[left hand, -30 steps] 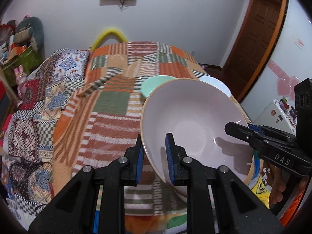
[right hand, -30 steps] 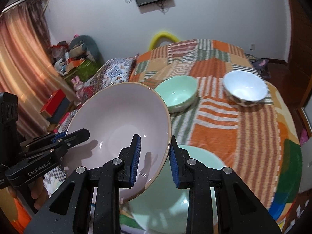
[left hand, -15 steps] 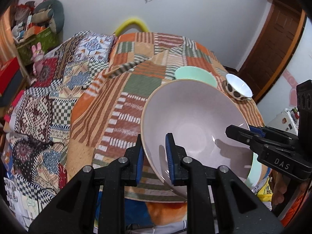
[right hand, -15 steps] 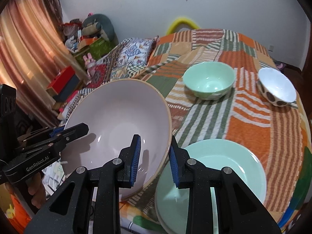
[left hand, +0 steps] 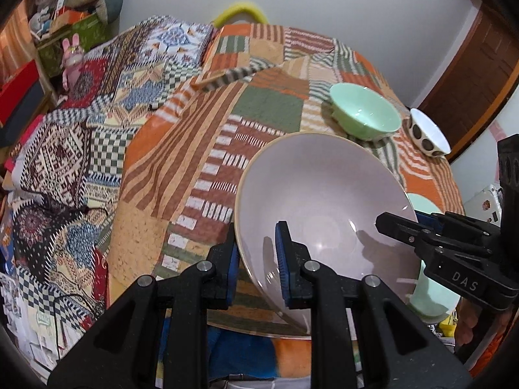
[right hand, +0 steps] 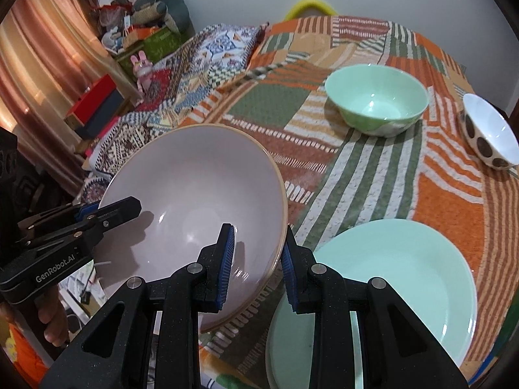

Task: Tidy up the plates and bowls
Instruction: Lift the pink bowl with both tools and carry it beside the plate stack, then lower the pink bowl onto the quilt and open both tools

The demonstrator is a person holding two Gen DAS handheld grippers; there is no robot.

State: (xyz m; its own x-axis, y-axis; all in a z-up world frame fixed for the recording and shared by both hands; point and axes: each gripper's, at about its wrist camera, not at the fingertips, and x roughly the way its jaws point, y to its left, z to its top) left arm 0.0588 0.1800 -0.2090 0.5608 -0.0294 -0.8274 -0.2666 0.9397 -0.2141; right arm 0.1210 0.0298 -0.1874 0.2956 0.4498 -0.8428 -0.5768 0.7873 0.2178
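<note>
Large pale-pink ceramic bowl [right hand: 194, 194], rim clamped by left gripper [left hand: 256, 259] and right gripper [right hand: 256, 259], now lower, nearing mint-green plate [right hand: 389, 275] for stacking.

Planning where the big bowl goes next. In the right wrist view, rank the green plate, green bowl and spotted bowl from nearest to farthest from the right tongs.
1. Green plate: directly beside the right tongs, to their right, at the table's near edge.
2. Green bowl: farther back, mid-table.
3. Spotted bowl: far right edge; its lead over the green bowl is modest.
</note>
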